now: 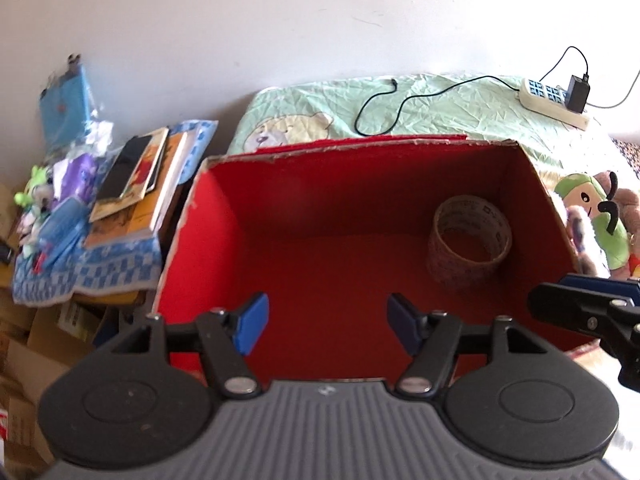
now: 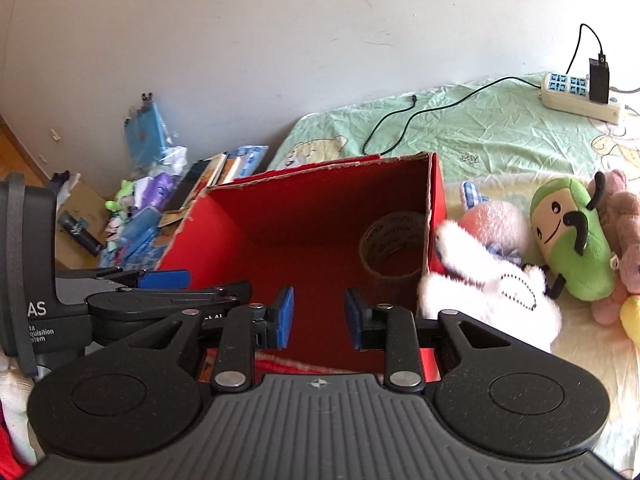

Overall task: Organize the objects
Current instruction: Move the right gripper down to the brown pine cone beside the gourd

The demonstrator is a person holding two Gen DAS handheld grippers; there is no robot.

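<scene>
A: Both grippers empty? Left gripper (image 1: 324, 326) wide apart, right gripper (image 2: 319, 318) narrower, nothing between either.

B: Yes. Only the tape (image 1: 470, 238) is in the box (image 1: 224, 216), far right corner. The toys (image 2: 568, 236) lie outside, right of it, on the bed.

A: Risk?

B: The white plush (image 2: 488, 284) leans on the box wall; a grab there could shove the light box or snag its bead chain.

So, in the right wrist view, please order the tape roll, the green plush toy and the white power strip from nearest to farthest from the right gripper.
1. Brown tape roll, inside the red cardboard box, just ahead of the right gripper.
2. Green plush toy, on the bed, right.
3. White power strip, far right, near the wall.
</scene>
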